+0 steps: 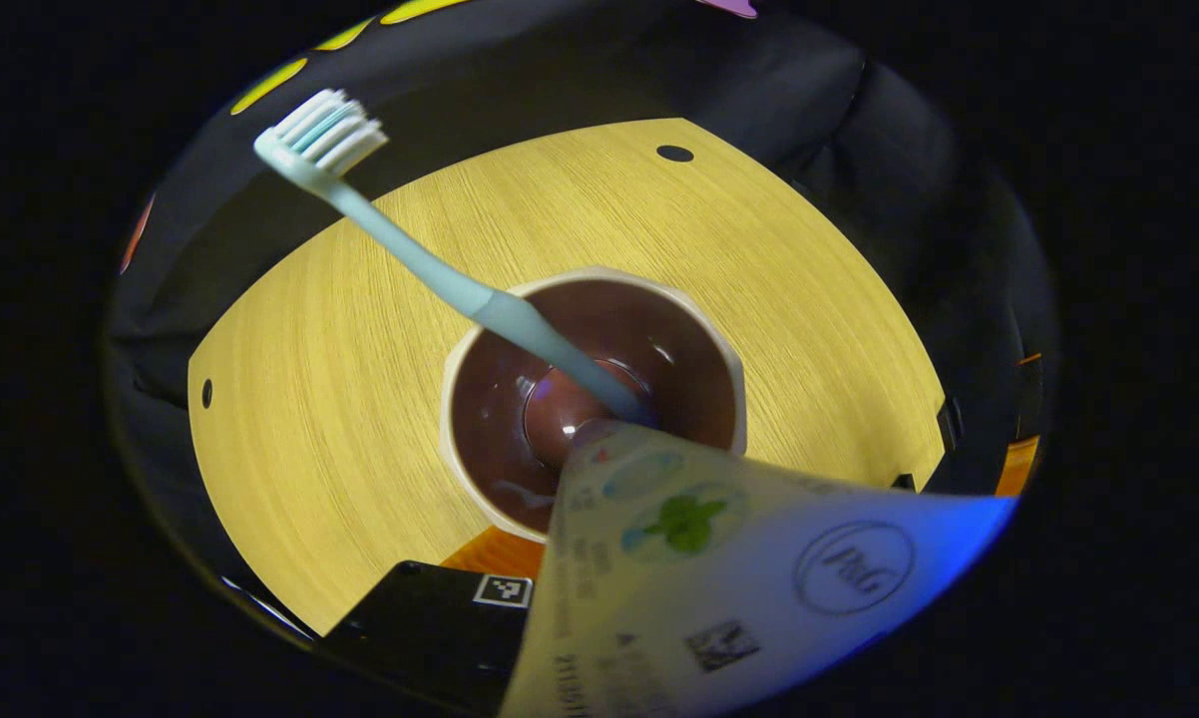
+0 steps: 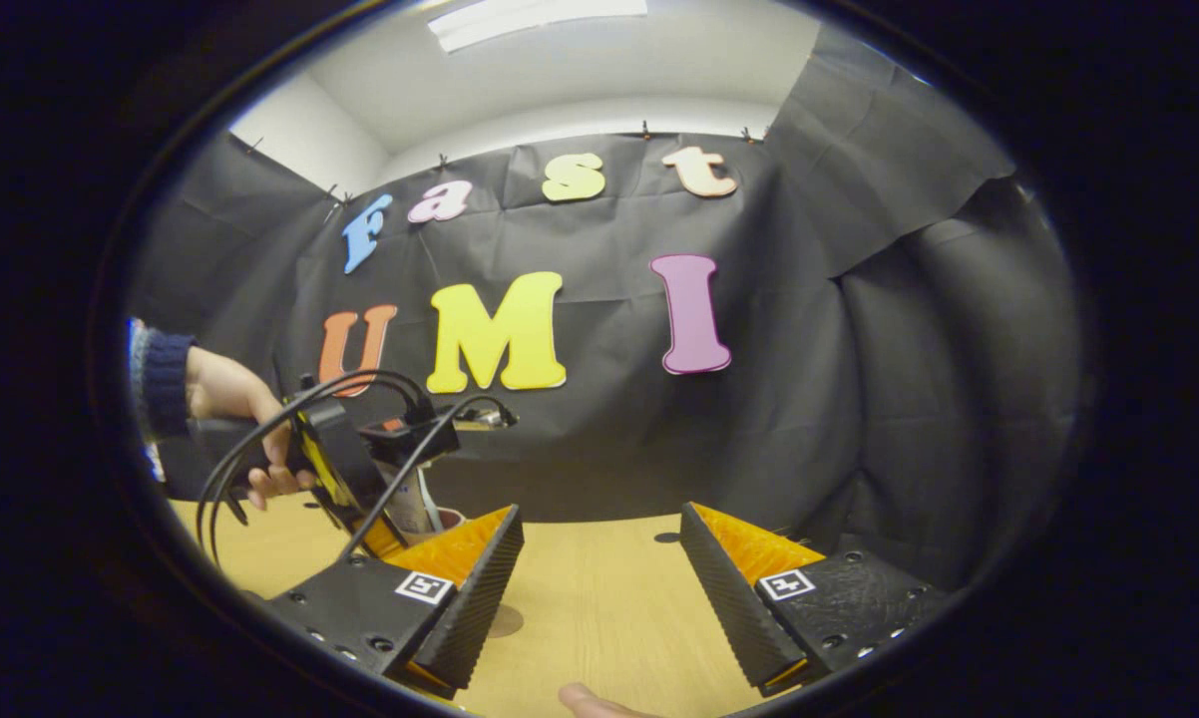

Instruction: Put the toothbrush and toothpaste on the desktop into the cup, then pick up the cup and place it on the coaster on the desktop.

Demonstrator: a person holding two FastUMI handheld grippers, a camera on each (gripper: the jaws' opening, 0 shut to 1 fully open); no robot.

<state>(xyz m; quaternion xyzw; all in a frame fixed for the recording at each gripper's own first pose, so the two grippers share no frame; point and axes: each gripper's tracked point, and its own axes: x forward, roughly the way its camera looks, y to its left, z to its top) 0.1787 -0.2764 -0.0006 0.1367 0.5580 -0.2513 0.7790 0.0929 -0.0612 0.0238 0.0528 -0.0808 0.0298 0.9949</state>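
The left gripper view looks straight down into one cup [image 1: 593, 399], pale outside and glossy brown inside, standing on the wooden desktop [image 1: 779, 299]. One pale blue toothbrush [image 1: 430, 269] already stands in it, handle end on the cup's bottom, bristled head leaning out over the rim to the upper left. One toothpaste tube [image 1: 719, 578] hangs over the cup from the left gripper [image 1: 560, 618], its far end just over the near rim; one finger [image 1: 440, 618] shows beside the tube and the other is hidden behind it, so I cannot tell whether both press on it.

The right gripper view looks level across the desktop [image 2: 599, 598] towards the booth wall. The right gripper [image 2: 599, 588] is wide apart with nothing between its two fingers [image 2: 480, 588]. Farther off at the left, a hand [image 2: 235, 419] in a dark knitted sleeve [image 2: 166, 384] holds the left gripper [image 2: 360, 459], cables looping from it, above the cup's rim [image 2: 448, 517]. A fingertip [image 2: 595, 703] shows at the bottom edge.
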